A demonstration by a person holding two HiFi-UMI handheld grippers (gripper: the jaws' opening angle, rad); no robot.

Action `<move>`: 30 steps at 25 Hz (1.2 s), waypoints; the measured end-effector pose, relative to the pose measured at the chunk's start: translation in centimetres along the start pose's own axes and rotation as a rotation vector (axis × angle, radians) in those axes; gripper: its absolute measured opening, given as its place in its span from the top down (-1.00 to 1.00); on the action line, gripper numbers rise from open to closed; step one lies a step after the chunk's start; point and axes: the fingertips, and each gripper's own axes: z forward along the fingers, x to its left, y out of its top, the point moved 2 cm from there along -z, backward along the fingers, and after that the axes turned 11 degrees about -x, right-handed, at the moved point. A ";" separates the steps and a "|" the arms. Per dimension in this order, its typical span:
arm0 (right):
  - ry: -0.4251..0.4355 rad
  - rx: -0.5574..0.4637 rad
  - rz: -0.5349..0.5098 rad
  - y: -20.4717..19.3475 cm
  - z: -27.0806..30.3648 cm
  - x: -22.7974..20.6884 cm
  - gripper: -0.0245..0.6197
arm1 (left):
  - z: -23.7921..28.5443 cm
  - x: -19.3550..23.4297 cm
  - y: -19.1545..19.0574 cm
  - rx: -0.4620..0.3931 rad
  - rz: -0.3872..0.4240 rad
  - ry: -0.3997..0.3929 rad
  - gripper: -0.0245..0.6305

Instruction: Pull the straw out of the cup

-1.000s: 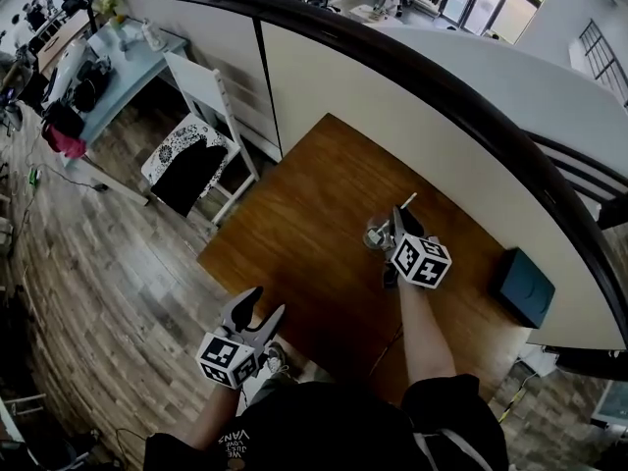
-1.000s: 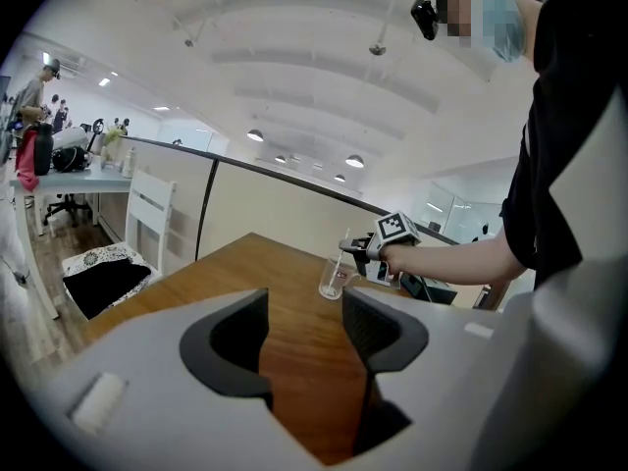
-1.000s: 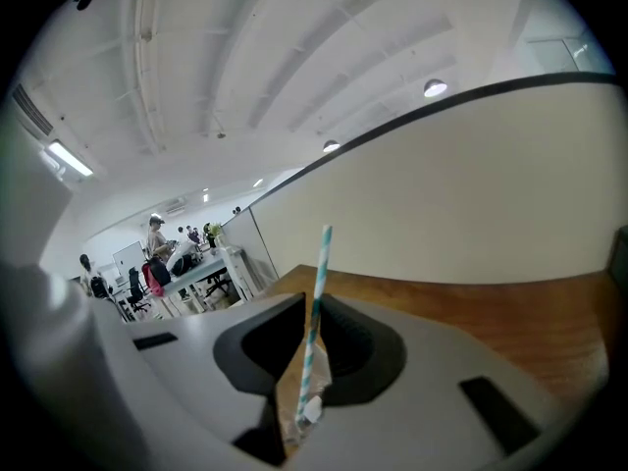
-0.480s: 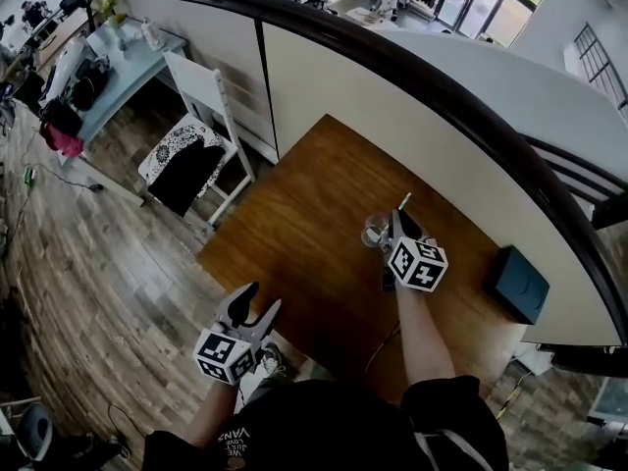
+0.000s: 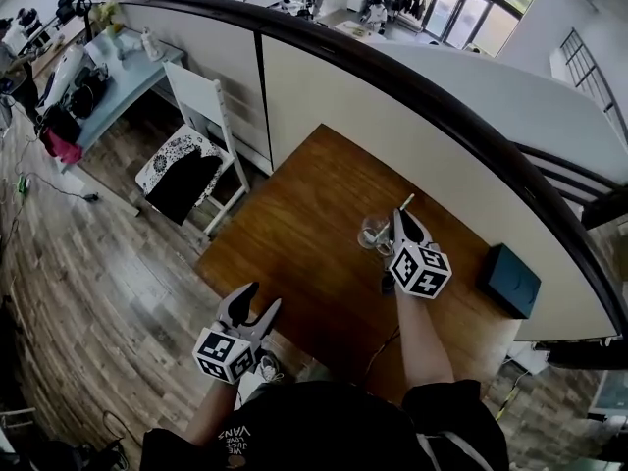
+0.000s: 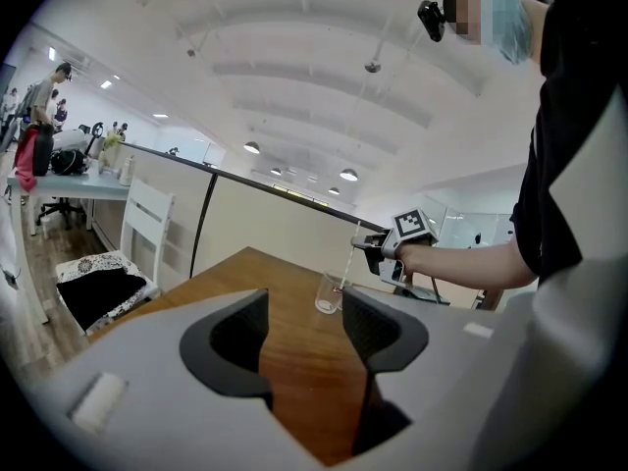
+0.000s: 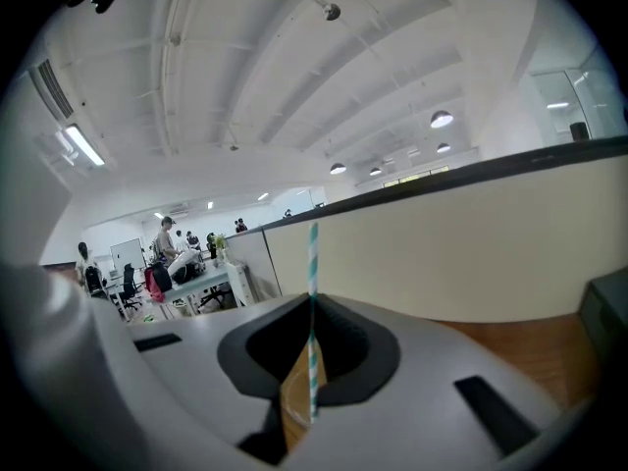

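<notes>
A clear empty cup point(image 5: 374, 234) stands on the wooden table point(image 5: 304, 214). My right gripper point(image 5: 403, 222) hovers just right of it and above it, shut on a teal-and-white striped straw point(image 5: 405, 203). In the right gripper view the straw point(image 7: 313, 292) stands upright, pinched between the closed jaws of the right gripper point(image 7: 312, 361). From the left gripper view the straw point(image 6: 349, 261) slants down to the rim of the cup point(image 6: 328, 292); whether its tip is still inside is unclear. My left gripper point(image 5: 253, 305) hangs open and empty off the table's near-left edge.
A dark teal box point(image 5: 508, 281) lies on the table's right end. A cream partition with a black rail point(image 5: 412, 86) runs behind the table. A white chair point(image 5: 196, 145) stands to the left on the wood floor. A cable point(image 5: 385, 346) trails off the near edge.
My right gripper has risen a little above the cup, taking the straw up with it. The left gripper has stayed where it was.
</notes>
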 end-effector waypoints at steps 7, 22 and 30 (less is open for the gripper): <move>-0.002 -0.061 0.004 2.5 -2.8 1.6 0.85 | -0.8 -0.3 0.8 -0.025 0.008 -0.041 0.25; -0.026 -0.105 0.015 2.5 -11.3 6.0 0.85 | -3.8 -1.3 2.1 -0.058 0.057 -0.139 0.36; -0.054 -0.108 0.024 1.2 -15.5 7.7 0.85 | -5.5 -1.4 2.6 -0.070 0.101 -0.169 0.68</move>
